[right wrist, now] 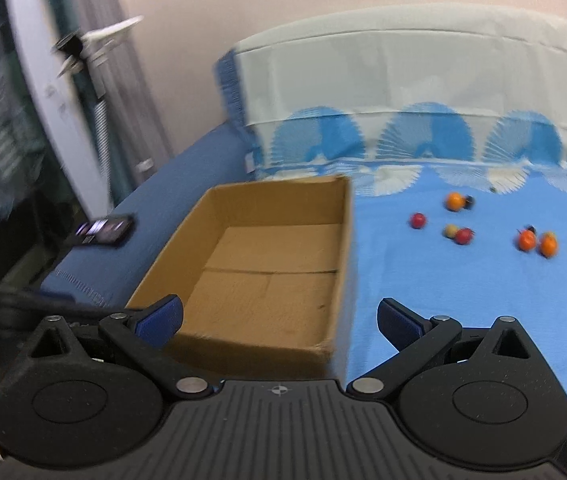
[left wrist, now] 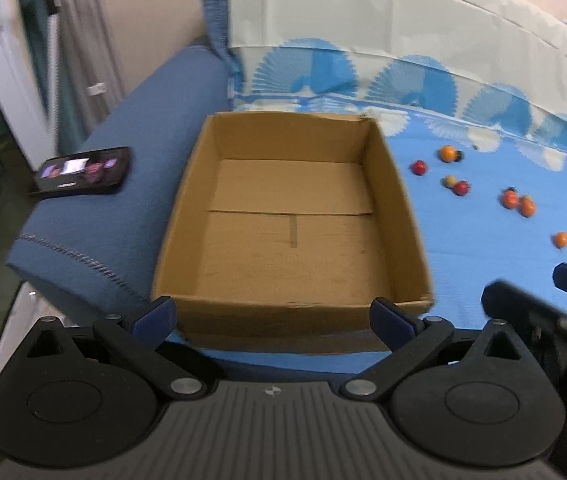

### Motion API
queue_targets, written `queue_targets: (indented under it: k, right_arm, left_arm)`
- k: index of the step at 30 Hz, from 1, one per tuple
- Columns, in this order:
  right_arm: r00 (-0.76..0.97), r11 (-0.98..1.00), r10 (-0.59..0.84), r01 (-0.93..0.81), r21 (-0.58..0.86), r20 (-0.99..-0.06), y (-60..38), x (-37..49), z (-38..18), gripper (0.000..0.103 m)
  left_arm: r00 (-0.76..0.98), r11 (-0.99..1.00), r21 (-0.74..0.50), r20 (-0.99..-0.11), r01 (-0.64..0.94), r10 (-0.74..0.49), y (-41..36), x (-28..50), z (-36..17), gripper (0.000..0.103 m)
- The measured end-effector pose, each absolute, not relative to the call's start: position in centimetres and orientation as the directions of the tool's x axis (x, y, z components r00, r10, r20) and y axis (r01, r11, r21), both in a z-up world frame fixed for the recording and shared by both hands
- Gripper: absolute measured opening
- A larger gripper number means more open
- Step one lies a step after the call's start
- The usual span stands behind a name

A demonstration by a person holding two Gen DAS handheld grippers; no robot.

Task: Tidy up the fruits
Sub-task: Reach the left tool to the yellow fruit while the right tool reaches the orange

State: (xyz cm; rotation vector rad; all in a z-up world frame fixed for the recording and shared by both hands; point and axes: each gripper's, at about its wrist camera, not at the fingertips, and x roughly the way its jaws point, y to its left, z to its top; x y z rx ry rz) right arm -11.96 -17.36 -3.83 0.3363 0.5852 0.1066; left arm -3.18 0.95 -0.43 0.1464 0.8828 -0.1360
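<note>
Where the left wrist camera looks forward, the left gripper (left wrist: 273, 320) hangs with its blue fingers spread wide and holding nothing, just in front of the near wall of an open cardboard box (left wrist: 405, 216). Its floor is bare cardboard, and it sits on a bright blue sheet (left wrist: 483, 248) that covers the seat of a sofa. To the box's right, small fruits (left wrist: 517, 202) lie scattered on the sheet, well apart from the box: red ones nearer it, orange ones farther right. A dark blue armrest (left wrist: 95, 200) runs along the left, with a phone (left wrist: 83, 170) lying flat on it, screen lit. Behind, a pale cloth with blue fan shapes (left wrist: 363, 40) drapes the backrest against a pinkish wall. The right gripper (left wrist: 555, 300) shows blurred at the right edge.

From the right wrist camera, the right gripper (right wrist: 281, 320) is likewise spread and empty, near the box's (right wrist: 343, 240) front right corner. The fruits (right wrist: 461, 234) rest on the sheet (right wrist: 423, 300) to the right, apart from the box. The phone (right wrist: 103, 230) lies on the armrest (right wrist: 155, 216); a blurred white door and curtains stand to the left.
</note>
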Motion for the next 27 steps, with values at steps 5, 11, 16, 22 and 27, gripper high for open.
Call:
queue_targets:
  k: [5,11,16,22,27]
  right_arm:
    - [0.820,0.917,0.069,0.172,0.360,-0.568,-22.1,-12.4,-4.6,0.103]
    - [0.835,0.882,-0.096,0.323,0.342,-0.542,-28.8,-13.1,-5.7,0.103]
    - [0.807,0.832,-0.229,0.453,0.321,-0.545,-34.6,-12.9,-7.1,0.103]
    - [0.730,0.774,-0.335,0.574,0.267,-0.596,-39.7,-12.4,-9.2,0.103]
    - [0.676,0.722,-0.392,0.646,0.247,-0.623,-43.9,-11.4,-11.3,0.103]
  left_arm:
    - [0.578,0.970,-0.003,-0.803,0.245,-0.148,-2.4,-2.0,-0.4,0.103]
    - [0.547,0.944,-0.099,-0.794,0.314,-0.265,-7.3,-0.7,-0.3,0.103]
    - [0.535,0.934,-0.069,-0.804,0.350,-0.260,-12.4,1.5,-1.4,0.103]
    - [0.500,0.917,-0.041,-0.828,0.397,-0.253,-17.6,5.0,-3.5,0.103]
    - [0.485,0.915,-0.048,-0.836,0.401,-0.256,-21.6,8.3,-5.3,0.103]
